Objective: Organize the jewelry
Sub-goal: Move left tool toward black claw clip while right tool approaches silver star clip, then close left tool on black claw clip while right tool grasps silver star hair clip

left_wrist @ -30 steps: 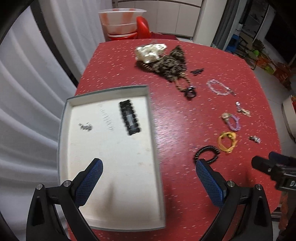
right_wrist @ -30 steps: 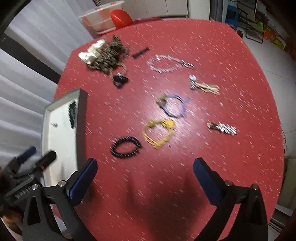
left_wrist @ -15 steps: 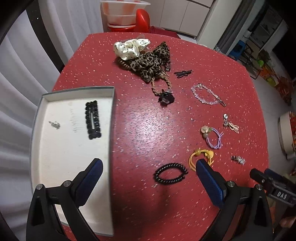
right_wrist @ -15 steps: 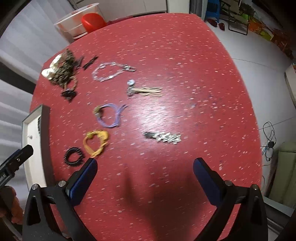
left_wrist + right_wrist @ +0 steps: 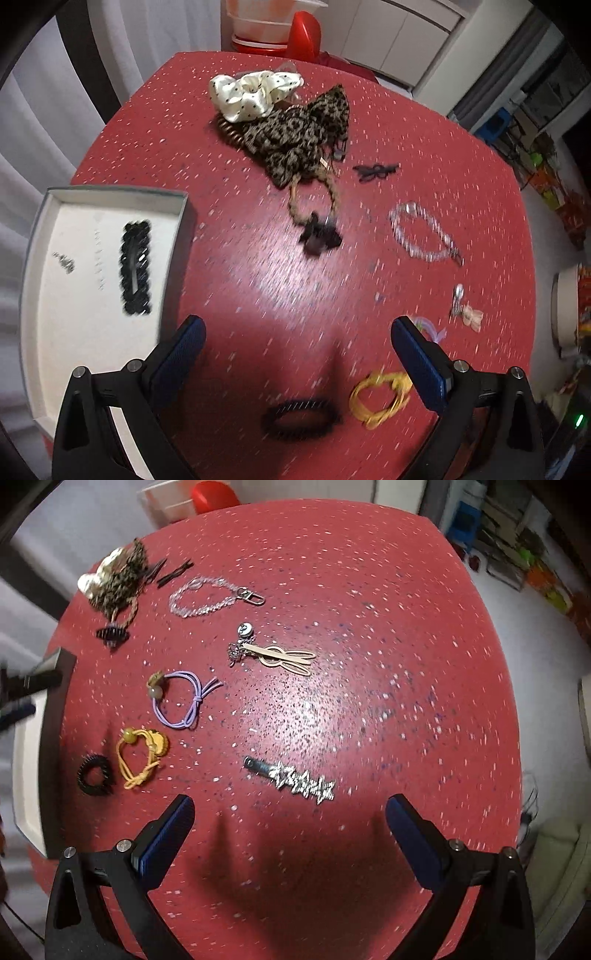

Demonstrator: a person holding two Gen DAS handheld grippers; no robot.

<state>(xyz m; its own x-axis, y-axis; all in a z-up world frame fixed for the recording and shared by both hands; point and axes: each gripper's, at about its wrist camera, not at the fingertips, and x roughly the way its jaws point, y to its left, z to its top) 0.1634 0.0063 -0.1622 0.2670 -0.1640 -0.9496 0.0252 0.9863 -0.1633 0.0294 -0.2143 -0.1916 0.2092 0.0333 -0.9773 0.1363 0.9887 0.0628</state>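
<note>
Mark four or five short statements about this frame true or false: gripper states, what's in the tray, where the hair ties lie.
1. Both the left gripper and right gripper are open and empty. True.
2. The black clip lies inside the white tray. True.
3. The yellow hair tie is in the tray. False: it lies on the red table, beside the black spiral tie.
4. The silver star clip is held by the right gripper. False: it lies on the table ahead of the fingers.
5. The purple hair tie lies on the table. True.
</note>
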